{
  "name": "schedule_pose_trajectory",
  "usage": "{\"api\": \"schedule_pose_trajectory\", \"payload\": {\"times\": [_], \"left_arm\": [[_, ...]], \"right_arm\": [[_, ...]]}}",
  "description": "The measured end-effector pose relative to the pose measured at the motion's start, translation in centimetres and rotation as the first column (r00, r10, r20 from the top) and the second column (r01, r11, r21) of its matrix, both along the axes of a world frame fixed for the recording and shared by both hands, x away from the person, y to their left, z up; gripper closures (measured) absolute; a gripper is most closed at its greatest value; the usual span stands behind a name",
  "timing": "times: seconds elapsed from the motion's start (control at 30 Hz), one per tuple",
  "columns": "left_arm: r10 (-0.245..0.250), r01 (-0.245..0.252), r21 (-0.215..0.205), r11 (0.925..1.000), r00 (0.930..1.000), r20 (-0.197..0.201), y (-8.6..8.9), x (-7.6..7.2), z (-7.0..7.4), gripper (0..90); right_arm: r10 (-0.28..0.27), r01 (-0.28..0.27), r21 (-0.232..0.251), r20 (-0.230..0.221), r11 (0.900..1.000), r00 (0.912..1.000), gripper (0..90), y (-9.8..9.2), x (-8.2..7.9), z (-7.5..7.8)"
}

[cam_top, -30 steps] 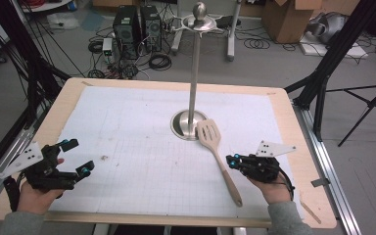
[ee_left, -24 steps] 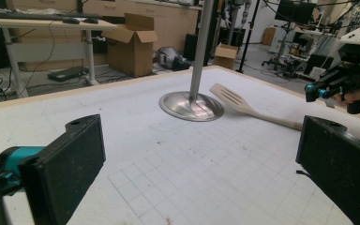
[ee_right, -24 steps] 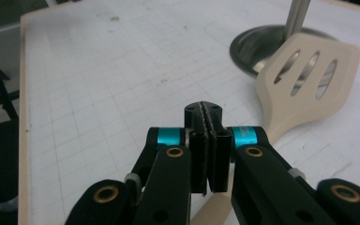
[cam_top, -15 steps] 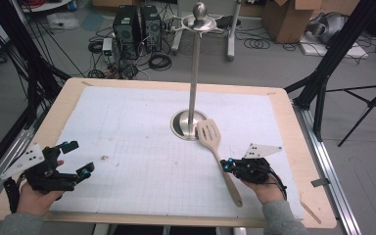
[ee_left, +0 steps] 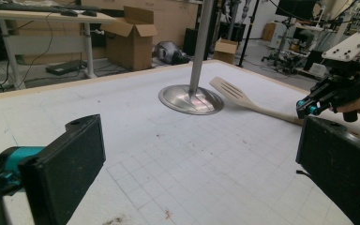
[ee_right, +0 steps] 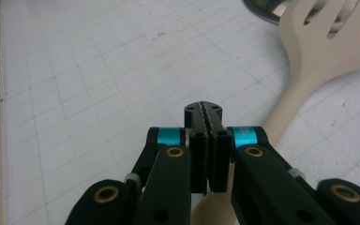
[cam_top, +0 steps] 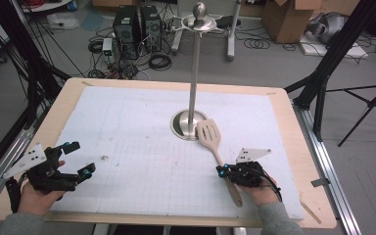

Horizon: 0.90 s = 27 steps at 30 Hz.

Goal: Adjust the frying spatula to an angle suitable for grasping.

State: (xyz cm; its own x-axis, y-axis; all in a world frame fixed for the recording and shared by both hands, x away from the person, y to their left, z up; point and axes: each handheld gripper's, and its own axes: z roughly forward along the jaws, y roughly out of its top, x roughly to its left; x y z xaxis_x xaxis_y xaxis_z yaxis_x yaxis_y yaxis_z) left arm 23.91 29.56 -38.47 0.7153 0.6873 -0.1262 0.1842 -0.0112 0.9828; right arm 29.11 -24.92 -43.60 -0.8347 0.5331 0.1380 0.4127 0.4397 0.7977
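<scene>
Wooden spatula (cam_top: 217, 152) lies flat on the mat, right of centre, slotted head touching the stand base (cam_top: 182, 125); we judge it light, rigid, not slippery, best pinched mid-handle. Right gripper (cam_top: 223, 171) sits over the near handle, jaws pressed together, nothing between them. Left gripper (cam_top: 76, 157) rests near-left, jaws spread. Versus a second ago: right gripper is lower and nearer the handle, left unchanged

The spatula (cam_top: 214, 145) is pale, light wood. Both the left gripper (cam_top: 76, 159) and the right gripper (cam_top: 223, 171) are black with bright blue bits, and the stand (cam_top: 192, 105) is shiny silver. The surface (cam_top: 142, 127) is white with thin grey squares and a tan wooden edge.
</scene>
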Motion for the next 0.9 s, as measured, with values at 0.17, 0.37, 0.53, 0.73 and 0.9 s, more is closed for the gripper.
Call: {"api": "schedule_pose_trajectory", "payload": {"times": [0.17,0.37,0.53,0.73,0.9], "left_arm": [[0.0,0.0,0.001,1.0,1.0,-0.005,0.0,0.0,-0.1,2.0],[-0.002,0.002,0.006,1.0,0.9999,-0.01,0.1,0.1,-0.2,2.0],[-0.003,0.003,0.004,1.0,0.9999,-0.015,0.0,0.1,-0.3,2.0],[-0.007,0.007,0.008,0.9999,0.9998,-0.021,0.0,0.2,-0.4,2.0],[-0.01,0.01,0.012,0.9999,0.9996,-0.027,0.0,0.2,-0.5,2.0]], "right_arm": [[0.002,-0.003,-0.015,-0.02,1.0,0.9998,89.3,0.2,0.1,-0.4],[0.003,-0.005,-0.059,-0.045,0.998,0.999,89.3,0.5,0.2,-1.0],[-0.006,0.001,-0.077,-0.06,0.997,0.9982,89.4,0.5,0.2,-1.1],[-0.018,0.013,-0.089,-0.054,0.996,0.9984,89.6,0.1,0.0,-1.0],[-0.016,0.011,-0.107,-0.05,0.994,0.9986,89.9,0.1,-0.1,-0.9]]}}
